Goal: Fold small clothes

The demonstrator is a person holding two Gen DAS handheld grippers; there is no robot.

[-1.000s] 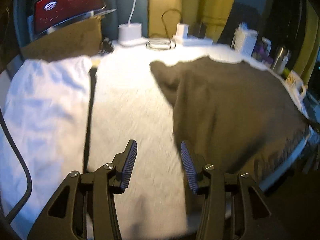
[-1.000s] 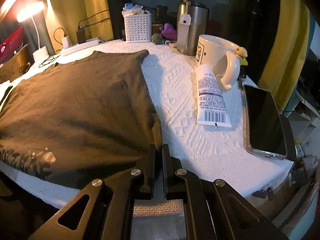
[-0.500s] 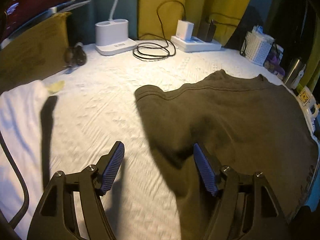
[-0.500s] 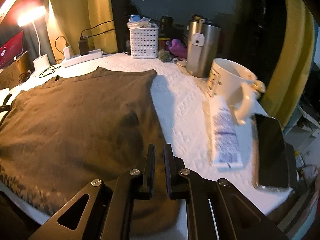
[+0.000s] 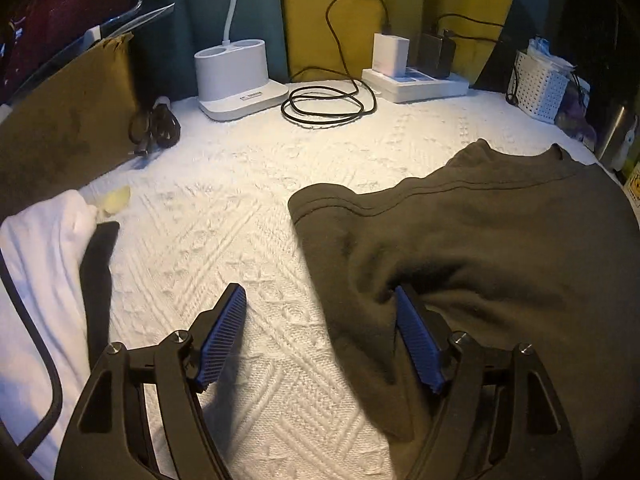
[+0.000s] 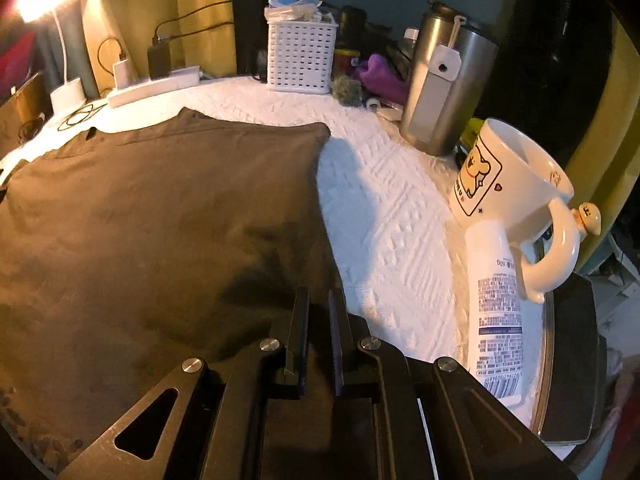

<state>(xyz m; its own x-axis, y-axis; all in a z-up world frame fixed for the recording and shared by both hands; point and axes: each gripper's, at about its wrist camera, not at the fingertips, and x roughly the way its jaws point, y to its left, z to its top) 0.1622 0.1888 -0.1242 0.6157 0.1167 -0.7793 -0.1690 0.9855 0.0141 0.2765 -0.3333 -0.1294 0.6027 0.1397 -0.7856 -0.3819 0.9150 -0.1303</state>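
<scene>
Brown and dark, the small shirt (image 5: pixel 500 248) lies spread flat on the white textured cloth (image 5: pixel 248 224) that covers the table, filling the span from 1 to 5 o'clock in the left wrist view, its collar toward 1 o'clock and its near sleeve hem at the centre. The left gripper (image 5: pixel 320 332) is released and its jaws are opening: the finger at 7 o'clock hangs over bare cloth, while the blue pad (image 5: pixel 416 344) of the other finger at 5 o'clock sits against a raised fold at the shirt's left edge, so that edge runs between the two fingers with neither pressing it. At 9 o'clock lies a white garment (image 5: pixel 36 272) with a black strip beside it; at 12 o'clock stand a white lamp base (image 5: pixel 236 76), a coiled black cable (image 5: pixel 324 104) and a power strip (image 5: pixel 416 80) with chargers plugged in. In the right wrist view the shirt (image 6: pixel 152 220) fills everything from 8 to 12 o'clock, and the right gripper (image 6: pixel 318 308) at 6 o'clock is clenched, its fingers nearly together, low over the shirt's right edge; whether any fabric is caught between them I cannot tell. From 1 to 4 o'clock stand a white basket (image 6: pixel 300 56), a steel tumbler (image 6: pixel 444 92), a cream mug (image 6: pixel 516 200), a white tube (image 6: pixel 496 312) and a dark phone (image 6: pixel 572 360).
</scene>
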